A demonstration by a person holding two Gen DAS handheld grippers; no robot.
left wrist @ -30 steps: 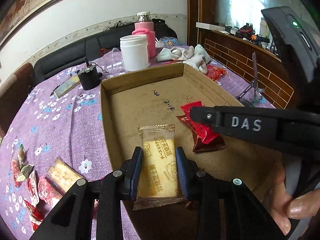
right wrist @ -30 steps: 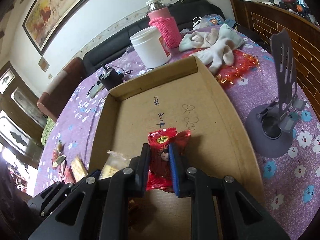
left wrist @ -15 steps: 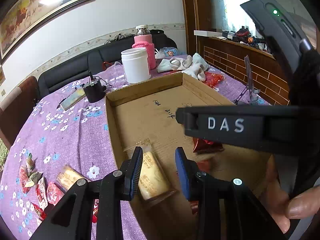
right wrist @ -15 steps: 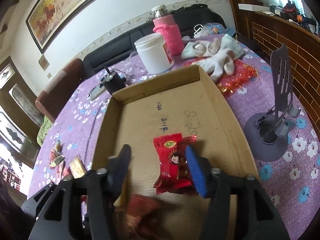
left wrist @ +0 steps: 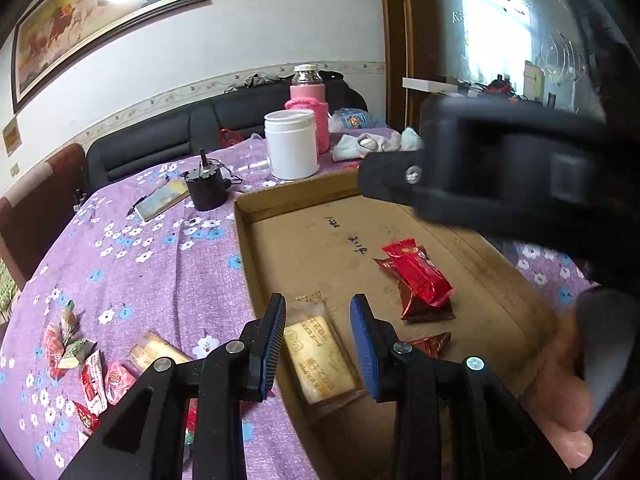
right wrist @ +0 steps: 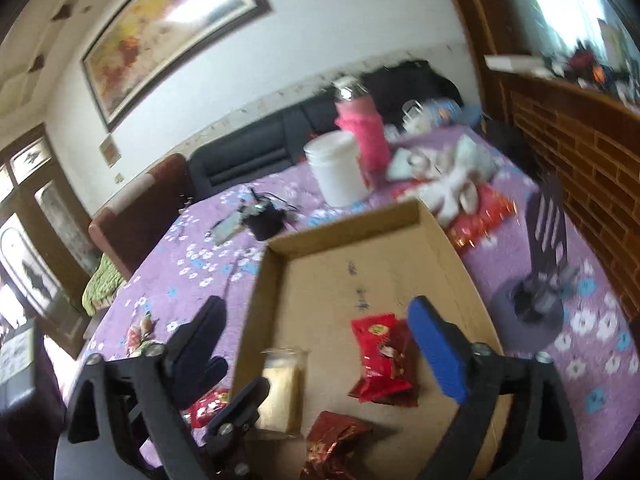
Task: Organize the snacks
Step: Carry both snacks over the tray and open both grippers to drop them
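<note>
Purple tablecloth (white, blue flowers)

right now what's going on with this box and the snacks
A person with a gripper in each hand is sorting wrapped snacks into a cardboard box on a purple flowered table. The right gripper has just been opening; its jaws stand wide, clear of the red candy packet lying in the box. The left gripper is open above a cracker packet on the box floor, not pressing it. More snacks wait on the cloth left of the box.
</note>
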